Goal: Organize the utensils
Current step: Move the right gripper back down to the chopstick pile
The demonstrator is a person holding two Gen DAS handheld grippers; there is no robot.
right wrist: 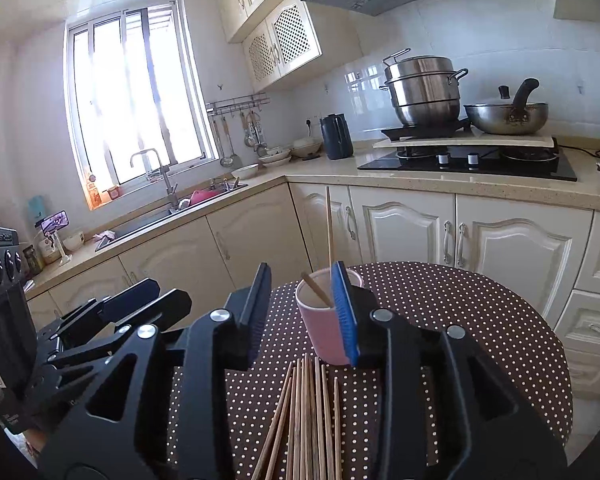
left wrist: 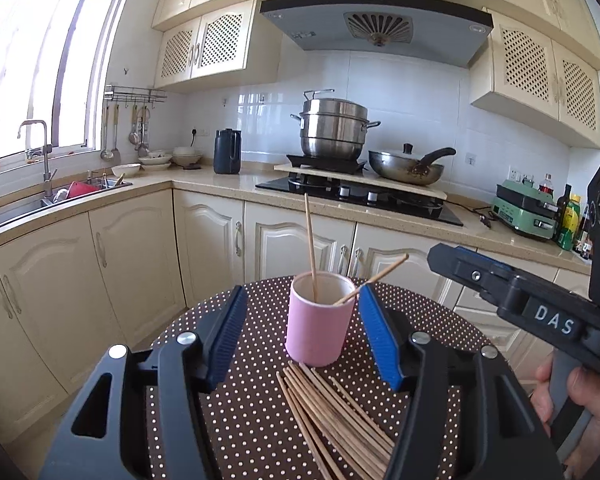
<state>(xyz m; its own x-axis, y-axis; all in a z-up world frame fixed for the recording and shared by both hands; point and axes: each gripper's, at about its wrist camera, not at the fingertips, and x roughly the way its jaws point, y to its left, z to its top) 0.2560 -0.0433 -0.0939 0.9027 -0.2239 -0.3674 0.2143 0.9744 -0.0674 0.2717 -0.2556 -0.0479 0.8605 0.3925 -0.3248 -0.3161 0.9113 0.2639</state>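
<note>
Chopsticks (left wrist: 336, 420) lie in a loose fan on the polka-dot bench (left wrist: 440, 320), just at six o'clock of the pink cup (left wrist: 318, 320), nearly touching its base. Two sticks already stand in the cup: one near upright (left wrist: 310, 240), one leaning toward two o'clock (left wrist: 374, 278). So the sorting looks barely begun, with most of the pile left to move. The left gripper (left wrist: 304, 332) has its fingers apart and empty, framing the cup without pressing on it. The right gripper (right wrist: 304, 312) also stands parted with nothing held, the cup partly behind its blue finger (right wrist: 346, 316). A person's hand (left wrist: 580, 400) holds its handle at four o'clock
</note>
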